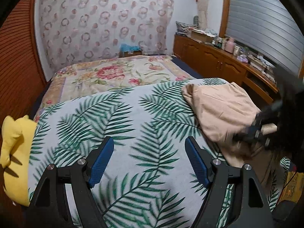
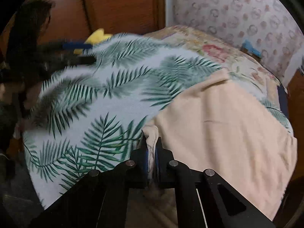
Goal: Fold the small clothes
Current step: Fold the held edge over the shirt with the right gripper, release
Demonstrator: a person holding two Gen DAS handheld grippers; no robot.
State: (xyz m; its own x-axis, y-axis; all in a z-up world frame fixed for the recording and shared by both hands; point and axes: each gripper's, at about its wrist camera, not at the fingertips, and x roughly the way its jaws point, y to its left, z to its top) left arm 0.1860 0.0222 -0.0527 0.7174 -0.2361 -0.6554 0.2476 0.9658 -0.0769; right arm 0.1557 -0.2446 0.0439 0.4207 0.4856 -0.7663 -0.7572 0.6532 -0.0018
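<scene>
A beige garment (image 1: pixel 220 110) lies crumpled on the right side of a palm-leaf cloth (image 1: pixel 117 117) spread over the bed; in the right wrist view the garment (image 2: pixel 218 125) fills the lower right. My right gripper (image 2: pixel 151 142) is shut on an edge of the beige garment near the cloth's front; it shows blurred in the left wrist view (image 1: pixel 254 131). My left gripper (image 1: pixel 149 148) is open and empty above the palm-leaf cloth, left of the garment. It shows blurred in the right wrist view (image 2: pixel 81 53) at the far left.
A yellow garment (image 1: pixel 15 152) lies at the cloth's left edge. A floral bedspread (image 1: pixel 117 74) covers the far bed. A wooden cabinet (image 1: pixel 218 57) with clutter stands at right, a wooden wardrobe (image 1: pixel 17 66) at left.
</scene>
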